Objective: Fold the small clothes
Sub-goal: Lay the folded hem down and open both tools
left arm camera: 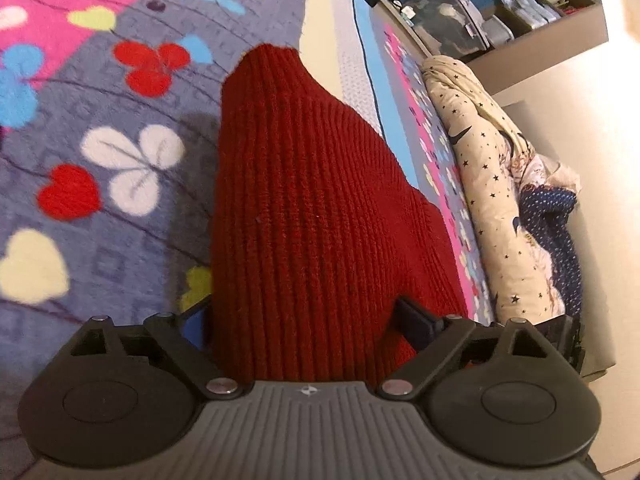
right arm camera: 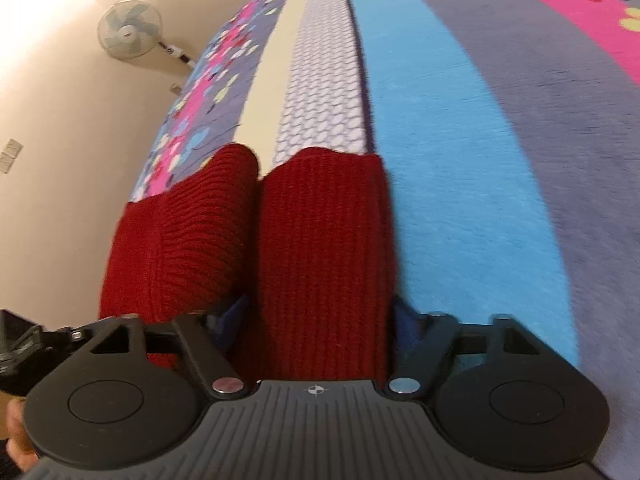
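A dark red ribbed knit garment lies on the flowered bedspread. It runs forward from between the fingers of my left gripper. The jaws stand wide and the knit between them is not pinched. In the right wrist view the same red knit shows as two side-by-side bands. The right band runs between the fingers of my right gripper, whose blue pads sit beside the band without bunching it. The fingertips of both grippers are hidden by the cloth.
The bedspread has blue, white and cream stripes. A rolled star-print quilt and a navy dotted cloth lie along the bed's far edge. Shelves with boxes stand beyond. A standing fan is by the wall. A hand shows at the lower left.
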Action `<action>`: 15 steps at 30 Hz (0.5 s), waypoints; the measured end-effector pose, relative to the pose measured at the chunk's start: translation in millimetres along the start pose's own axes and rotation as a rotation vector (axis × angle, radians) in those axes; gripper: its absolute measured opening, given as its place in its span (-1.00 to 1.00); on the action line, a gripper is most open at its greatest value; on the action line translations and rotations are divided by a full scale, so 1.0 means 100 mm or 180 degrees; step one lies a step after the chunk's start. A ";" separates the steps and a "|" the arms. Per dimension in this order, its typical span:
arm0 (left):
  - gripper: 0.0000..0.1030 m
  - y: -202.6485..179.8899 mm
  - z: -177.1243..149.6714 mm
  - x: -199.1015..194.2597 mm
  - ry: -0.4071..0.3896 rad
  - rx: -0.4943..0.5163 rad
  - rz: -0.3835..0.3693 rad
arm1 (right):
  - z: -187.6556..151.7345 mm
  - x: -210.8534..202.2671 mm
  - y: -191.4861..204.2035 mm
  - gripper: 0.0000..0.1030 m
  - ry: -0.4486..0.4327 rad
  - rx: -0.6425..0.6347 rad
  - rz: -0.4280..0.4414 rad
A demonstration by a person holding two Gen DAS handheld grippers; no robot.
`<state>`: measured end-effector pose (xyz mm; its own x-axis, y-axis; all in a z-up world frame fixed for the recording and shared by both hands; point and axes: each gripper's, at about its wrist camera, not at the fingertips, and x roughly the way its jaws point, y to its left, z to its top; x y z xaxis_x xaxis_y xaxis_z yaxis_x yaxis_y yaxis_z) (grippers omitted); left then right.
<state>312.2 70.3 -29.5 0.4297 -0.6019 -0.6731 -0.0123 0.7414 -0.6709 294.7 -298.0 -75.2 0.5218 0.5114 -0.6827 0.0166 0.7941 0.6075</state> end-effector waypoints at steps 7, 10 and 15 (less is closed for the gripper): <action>0.25 -0.22 0.17 -0.23 -0.0298 0.0436 0.0004 | 0.07 -0.14 0.25 -0.33 -0.0389 -0.0317 0.0199; 0.25 -0.41 0.28 -0.54 -0.0809 0.0880 0.0026 | 0.14 -0.35 0.49 -0.34 -0.0895 -0.0516 0.0548; 0.57 -0.42 0.48 -0.68 -0.1206 0.1140 0.0148 | 0.32 -0.26 0.70 -0.17 -0.1278 -0.0635 0.0676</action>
<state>326.4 94.6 58.9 0.7335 -0.4655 -0.4953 0.2418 0.8597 -0.4499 309.8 -266.1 -1.4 0.7840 0.5331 -0.3182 -0.2688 0.7534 0.6001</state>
